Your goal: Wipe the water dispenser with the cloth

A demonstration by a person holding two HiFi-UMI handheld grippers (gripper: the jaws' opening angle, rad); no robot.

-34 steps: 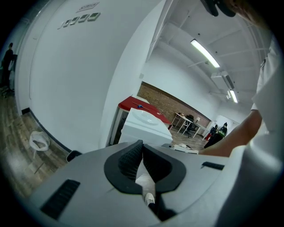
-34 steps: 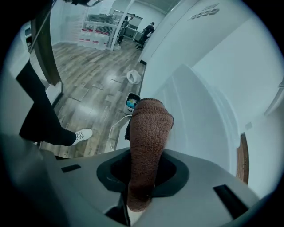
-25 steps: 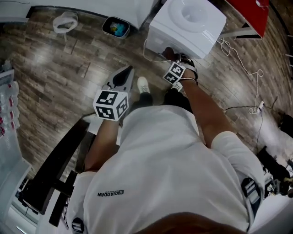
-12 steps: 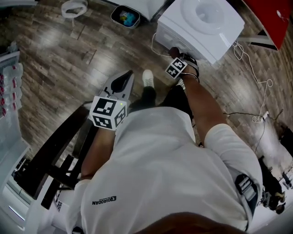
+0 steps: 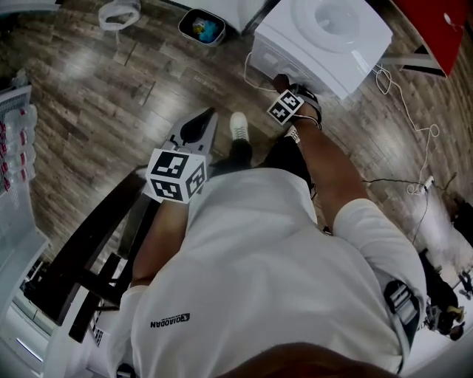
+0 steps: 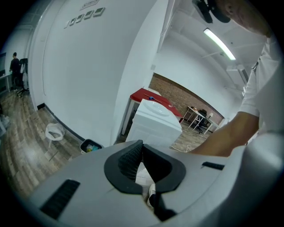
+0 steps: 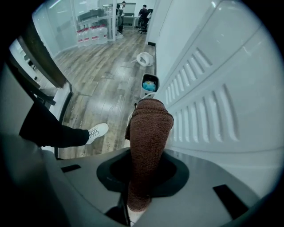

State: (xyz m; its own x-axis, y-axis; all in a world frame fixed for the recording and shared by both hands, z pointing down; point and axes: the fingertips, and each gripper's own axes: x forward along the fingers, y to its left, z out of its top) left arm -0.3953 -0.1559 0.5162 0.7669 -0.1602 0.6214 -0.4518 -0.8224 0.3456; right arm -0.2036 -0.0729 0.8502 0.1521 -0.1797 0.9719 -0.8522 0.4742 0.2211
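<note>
The white water dispenser (image 5: 325, 40) stands on the wood floor at the upper right of the head view. My right gripper (image 5: 281, 85) is shut on a brown cloth (image 5: 278, 80), which lies against the dispenser's lower side. In the right gripper view the cloth (image 7: 148, 128) stands up from between the jaws of the right gripper (image 7: 143, 166), next to the dispenser's louvred white panel (image 7: 217, 102). My left gripper (image 5: 209, 114) hangs in front of my body, shut and empty. In the left gripper view the left gripper (image 6: 141, 147) points toward the dispenser (image 6: 155, 122), well short of it.
A small bin (image 5: 201, 28) with blue contents sits left of the dispenser. A white bag (image 5: 118, 12) lies farther left. Cables (image 5: 405, 81) trail on the floor to the right, by a red table (image 5: 436, 26). A black rack (image 5: 81, 255) stands at my left. My shoe (image 5: 238, 125) is near the dispenser.
The head view has shifted a little. The right gripper keeps the cloth against the dispenser's side. The left gripper has moved only slightly.
</note>
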